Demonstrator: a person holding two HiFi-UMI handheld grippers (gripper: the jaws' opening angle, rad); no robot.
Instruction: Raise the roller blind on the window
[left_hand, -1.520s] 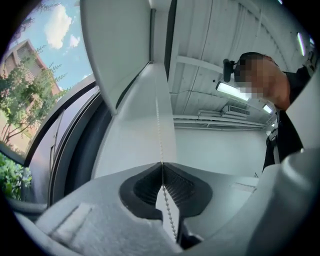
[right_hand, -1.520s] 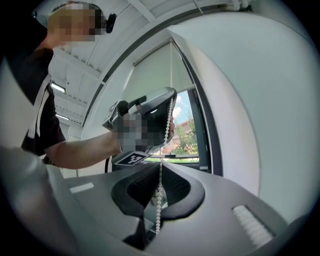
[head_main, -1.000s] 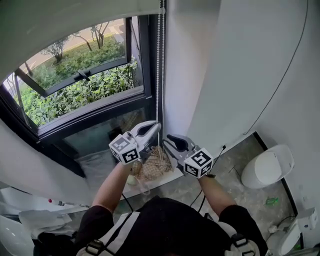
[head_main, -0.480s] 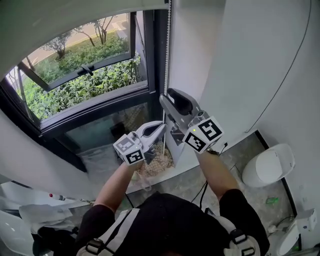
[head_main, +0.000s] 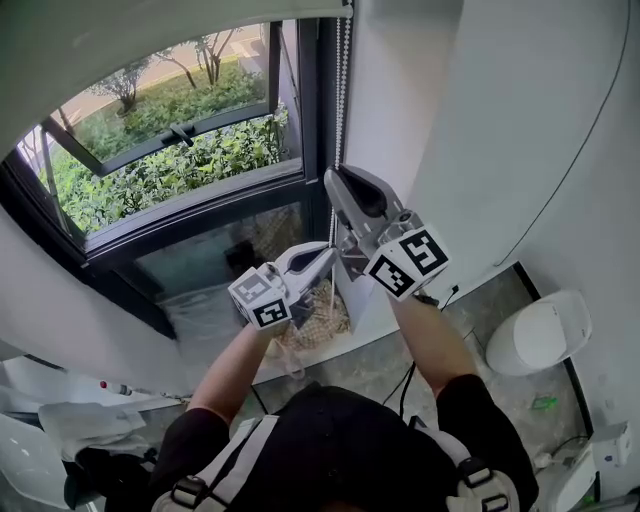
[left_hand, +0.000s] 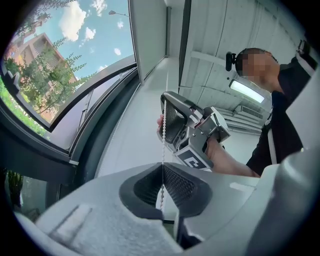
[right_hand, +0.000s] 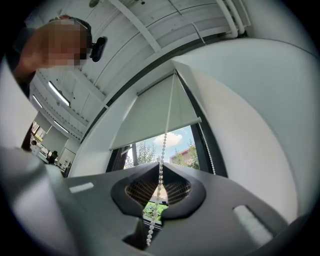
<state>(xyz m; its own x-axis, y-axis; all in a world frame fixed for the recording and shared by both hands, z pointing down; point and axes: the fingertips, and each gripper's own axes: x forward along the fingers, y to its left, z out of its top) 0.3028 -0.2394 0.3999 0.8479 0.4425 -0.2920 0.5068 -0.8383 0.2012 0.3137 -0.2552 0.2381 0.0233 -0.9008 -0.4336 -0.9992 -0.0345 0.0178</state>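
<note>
The white bead chain (head_main: 345, 90) hangs down the window's right side from the roller blind (head_main: 150, 40), whose lower edge sits high on the window. My right gripper (head_main: 338, 178) points up at the chain, above the left one. Its jaws have just been closing and now pinch the chain (right_hand: 160, 167) between the pads. Lower down, my left gripper (head_main: 326, 254) is shut on the same strand (left_hand: 163, 167), and the right gripper (left_hand: 166, 100) shows above it in the left gripper view. The blind (right_hand: 155, 115) covers the window's upper part.
A second chain strand (right_hand: 207, 150) hangs by the dark window frame (head_main: 310, 120). A woven basket (head_main: 315, 320) sits on the sill below the grippers. The white wall (head_main: 480, 150) stands close on the right, with a toilet (head_main: 540, 335) on the floor beyond.
The right gripper has risen along the chain from beside the left gripper to well above it, and its jaws have closed on the chain. The left gripper has stayed put.
</note>
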